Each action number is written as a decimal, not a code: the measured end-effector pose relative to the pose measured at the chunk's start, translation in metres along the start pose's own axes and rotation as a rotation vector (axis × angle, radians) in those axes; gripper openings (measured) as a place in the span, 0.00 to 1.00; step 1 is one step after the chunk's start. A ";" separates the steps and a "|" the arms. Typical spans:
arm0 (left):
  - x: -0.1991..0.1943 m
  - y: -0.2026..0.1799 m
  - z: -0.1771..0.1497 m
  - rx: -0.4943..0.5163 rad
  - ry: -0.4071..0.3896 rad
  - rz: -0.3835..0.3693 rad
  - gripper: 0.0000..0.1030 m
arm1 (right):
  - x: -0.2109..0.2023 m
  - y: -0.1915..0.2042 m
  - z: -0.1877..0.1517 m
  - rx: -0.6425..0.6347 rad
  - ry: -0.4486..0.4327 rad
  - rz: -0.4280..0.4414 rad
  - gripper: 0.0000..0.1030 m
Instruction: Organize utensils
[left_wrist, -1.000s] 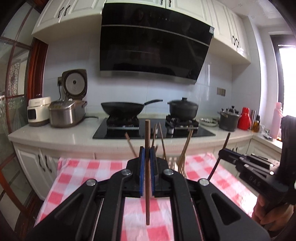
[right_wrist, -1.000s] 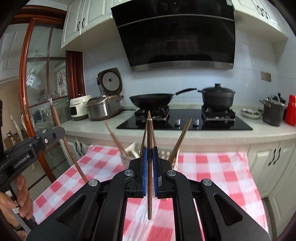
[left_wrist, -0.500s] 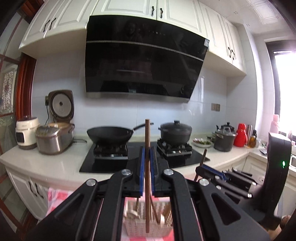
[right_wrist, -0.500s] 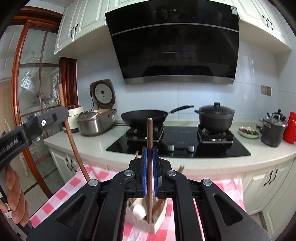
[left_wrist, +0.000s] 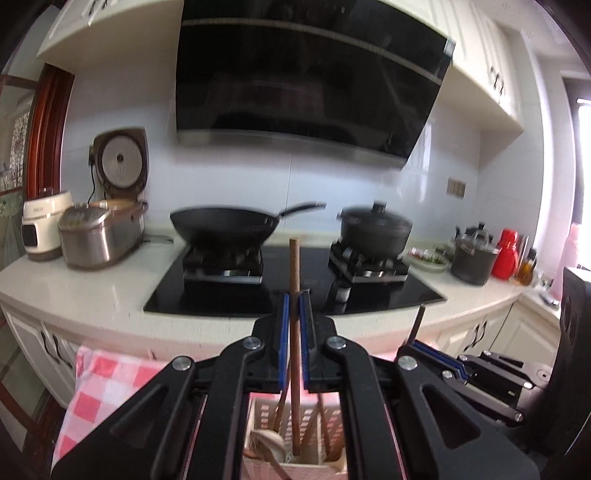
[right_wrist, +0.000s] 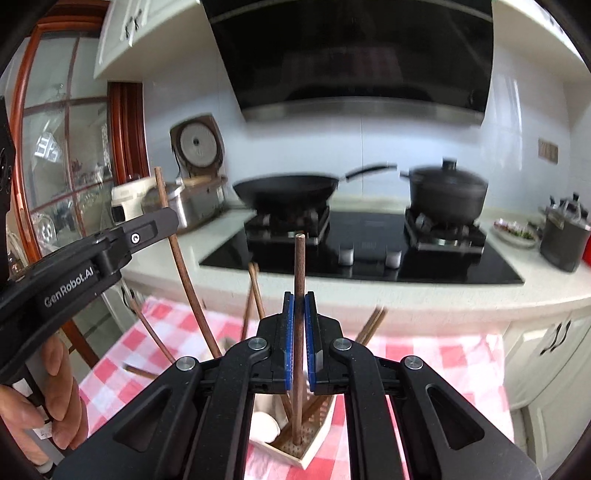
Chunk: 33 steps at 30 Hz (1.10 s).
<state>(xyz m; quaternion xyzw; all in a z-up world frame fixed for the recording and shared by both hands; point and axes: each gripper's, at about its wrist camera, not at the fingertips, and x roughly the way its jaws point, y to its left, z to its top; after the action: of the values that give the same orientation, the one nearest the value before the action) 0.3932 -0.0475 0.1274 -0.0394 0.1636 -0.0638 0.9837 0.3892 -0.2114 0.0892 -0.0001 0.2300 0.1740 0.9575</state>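
My left gripper (left_wrist: 294, 314) is shut on a brown chopstick (left_wrist: 294, 280), held upright with its lower end inside the cream utensil basket (left_wrist: 258, 424). My right gripper (right_wrist: 299, 314) is shut on another brown chopstick (right_wrist: 299, 266), upright, with its tip down in the same basket (right_wrist: 317, 443). The basket stands on the red-and-white checked cloth (right_wrist: 424, 362) and holds several chopsticks and a pale spoon (right_wrist: 264, 424). The right gripper shows at the lower right of the left wrist view (left_wrist: 424, 347); the left gripper shows at the left of the right wrist view (right_wrist: 147, 229).
Behind the table runs a white counter (left_wrist: 92, 291) with a black hob, a wok (left_wrist: 225, 225) and a lidded pot (left_wrist: 375, 229). A rice cooker (left_wrist: 99, 236) stands at the left, a small pot and red bottle (left_wrist: 508, 258) at the right.
Both grippers have risen and moved over the basket, then lowered, so both chopstick tips now stand inside it. The grips have not changed.
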 end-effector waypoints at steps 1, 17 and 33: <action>0.006 0.002 -0.006 0.000 0.017 0.003 0.05 | 0.006 -0.001 -0.004 0.003 0.016 0.003 0.07; -0.047 0.040 -0.018 -0.042 -0.051 0.059 0.81 | -0.015 -0.006 -0.005 0.045 0.007 -0.005 0.19; -0.202 0.029 -0.083 0.052 -0.123 0.161 0.96 | -0.157 0.044 -0.074 0.016 -0.181 -0.025 0.82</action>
<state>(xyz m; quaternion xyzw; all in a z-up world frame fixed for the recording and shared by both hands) 0.1803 0.0046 0.1102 -0.0045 0.1036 0.0139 0.9945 0.2113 -0.2278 0.0957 0.0203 0.1437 0.1596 0.9765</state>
